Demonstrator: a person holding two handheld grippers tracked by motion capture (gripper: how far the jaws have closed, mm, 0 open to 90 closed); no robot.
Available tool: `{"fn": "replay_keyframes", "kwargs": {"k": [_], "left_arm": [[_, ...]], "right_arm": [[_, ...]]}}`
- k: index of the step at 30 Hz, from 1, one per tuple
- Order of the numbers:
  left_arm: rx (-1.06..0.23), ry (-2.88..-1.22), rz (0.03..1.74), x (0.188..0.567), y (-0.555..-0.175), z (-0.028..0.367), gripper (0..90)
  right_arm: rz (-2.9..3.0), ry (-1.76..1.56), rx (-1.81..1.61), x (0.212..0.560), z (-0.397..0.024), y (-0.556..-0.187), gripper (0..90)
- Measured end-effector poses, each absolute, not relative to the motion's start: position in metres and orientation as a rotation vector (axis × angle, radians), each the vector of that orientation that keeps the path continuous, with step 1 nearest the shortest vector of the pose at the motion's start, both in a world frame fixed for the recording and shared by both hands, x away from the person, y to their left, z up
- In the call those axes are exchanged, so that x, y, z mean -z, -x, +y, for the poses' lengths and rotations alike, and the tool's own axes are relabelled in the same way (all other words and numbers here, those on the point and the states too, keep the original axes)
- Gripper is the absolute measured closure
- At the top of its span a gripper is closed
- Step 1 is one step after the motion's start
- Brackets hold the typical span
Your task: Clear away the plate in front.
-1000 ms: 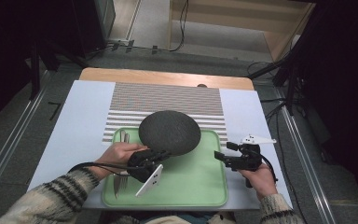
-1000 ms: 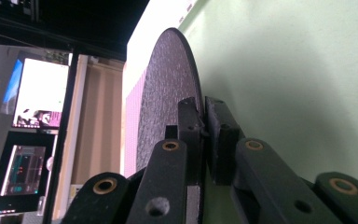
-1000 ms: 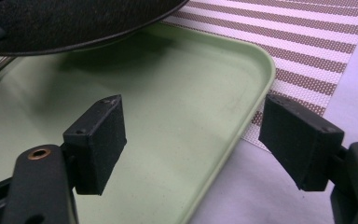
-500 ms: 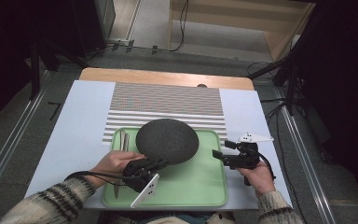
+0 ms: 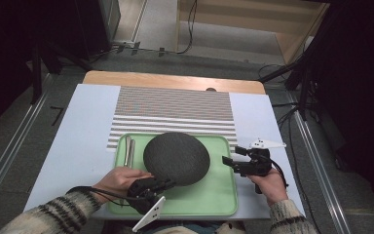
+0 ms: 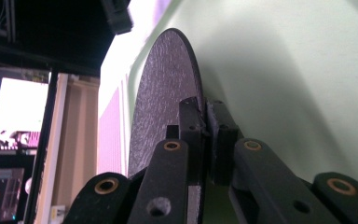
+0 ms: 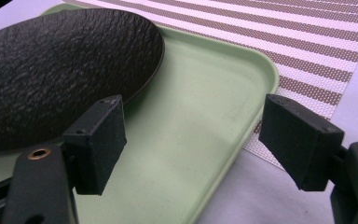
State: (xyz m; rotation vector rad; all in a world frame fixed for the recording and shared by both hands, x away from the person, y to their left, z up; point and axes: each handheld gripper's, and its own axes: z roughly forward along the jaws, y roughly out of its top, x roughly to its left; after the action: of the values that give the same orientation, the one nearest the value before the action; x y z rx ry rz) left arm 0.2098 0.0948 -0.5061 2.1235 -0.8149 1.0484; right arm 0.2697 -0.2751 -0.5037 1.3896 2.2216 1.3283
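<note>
Left gripper [image 5: 168, 184] pinching the black plate [image 5: 176, 158] by its near rim.
Plate over the green tray [image 5: 219, 195]; right gripper [image 7: 191, 144] spread at the tray's right edge.

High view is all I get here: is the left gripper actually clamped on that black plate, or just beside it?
Observer: Clamped. The left gripper has its pads shut on the rim of the black plate.
Operator: Is the plate lying flat in the tray?
Observer: Can't tell. The right gripper view has the plate low over the green tray.
Operator: And the right gripper?
Observer: The right gripper is open, jaws wide apart with nothing between them, over the tray's right rim.
</note>
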Motion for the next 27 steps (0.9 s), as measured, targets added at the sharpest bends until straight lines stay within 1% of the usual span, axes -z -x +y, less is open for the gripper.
{"fn": "replay_keyframes", "kwargs": {"k": [3,10,13,23,27], "left_arm": [[-1.053,-2.129,-0.834,0.508,-0.208,0.095,87.9],[-0.940,-2.128,-0.776,0.505,-0.212,0.098,86.8],[-0.845,-2.166,-0.766,0.507,-0.217,0.097,83.1],[-0.750,-2.192,-0.749,0.514,-0.220,0.094,78.2],[-0.665,-2.234,-0.721,0.520,-0.224,0.090,73.3]], "right_arm": [[2.218,-1.391,-1.330,0.504,-0.275,-0.270,20.9],[2.224,-1.389,-1.325,0.504,-0.274,-0.271,20.9],[2.229,-1.390,-1.321,0.504,-0.274,-0.271,21.0],[2.239,-1.385,-1.318,0.505,-0.273,-0.271,20.9],[2.239,-1.386,-1.317,0.505,-0.273,-0.270,21.0]]}}
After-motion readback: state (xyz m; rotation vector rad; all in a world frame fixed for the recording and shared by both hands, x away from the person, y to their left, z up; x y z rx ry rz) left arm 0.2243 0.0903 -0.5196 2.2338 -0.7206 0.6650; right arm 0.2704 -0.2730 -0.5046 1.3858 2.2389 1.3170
